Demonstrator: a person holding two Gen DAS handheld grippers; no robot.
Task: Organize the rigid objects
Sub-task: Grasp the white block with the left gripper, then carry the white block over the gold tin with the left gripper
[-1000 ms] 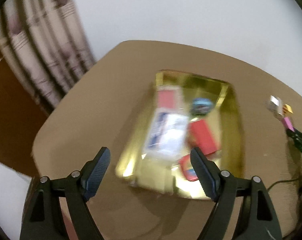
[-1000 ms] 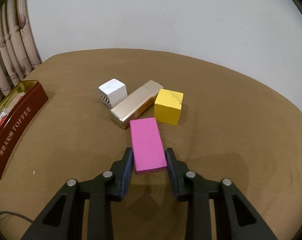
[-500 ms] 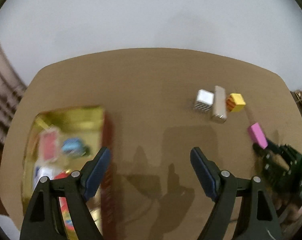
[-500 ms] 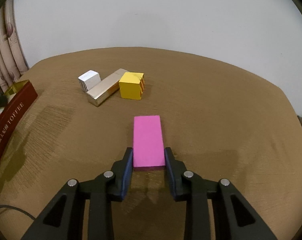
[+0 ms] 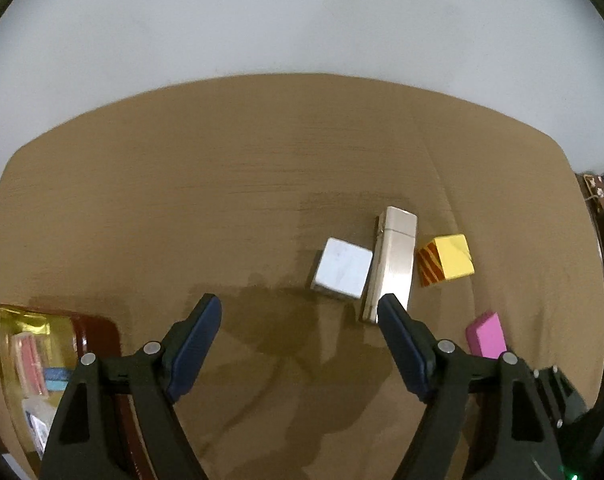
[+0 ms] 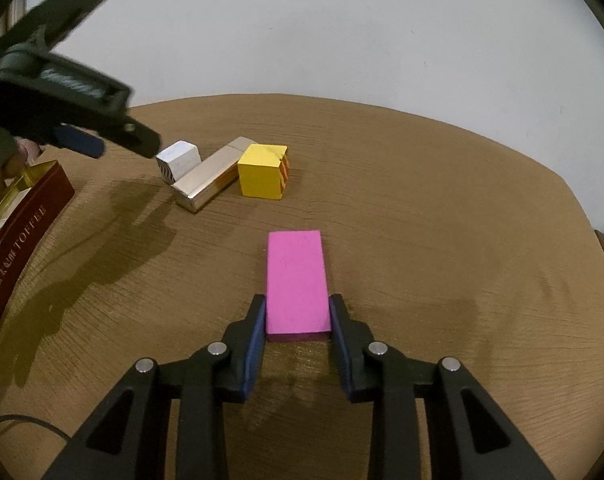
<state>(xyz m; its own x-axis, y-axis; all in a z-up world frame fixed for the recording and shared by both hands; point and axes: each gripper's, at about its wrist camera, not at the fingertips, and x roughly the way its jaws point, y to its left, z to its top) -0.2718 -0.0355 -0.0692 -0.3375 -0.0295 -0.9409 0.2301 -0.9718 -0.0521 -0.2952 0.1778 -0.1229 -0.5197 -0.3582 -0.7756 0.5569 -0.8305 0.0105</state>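
The pink block (image 6: 296, 282) lies flat on the brown table (image 6: 441, 208), long axis running straight away from the right wrist camera, near end tucked between the fingers, far end aimed toward the wall. The right gripper (image 6: 297, 314) is closed down to the block's width, and both blue pads (image 6: 255, 336) press its long sides at the near end; the block's underside looks to sit on the tabletop. From the left wrist view, the same pink block (image 5: 485, 334) shows at lower right, partly hidden behind the gripper hardware. Over there, the left gripper (image 5: 298, 318) hangs above the table with its jaws spread wide and nothing between them. Just ahead of it sits a cluster: a white cube (image 5: 341, 268), right against it a long gold box (image 5: 391, 264) with its long axis pointing away from the camera, and a yellow cube (image 5: 447, 260) with striped red-orange sides just beside the gold box. The pink block lies well apart from that cluster, nearer the viewer. At far left rests the red toffee tin (image 6: 20, 236), gold inside, with several small items in it.
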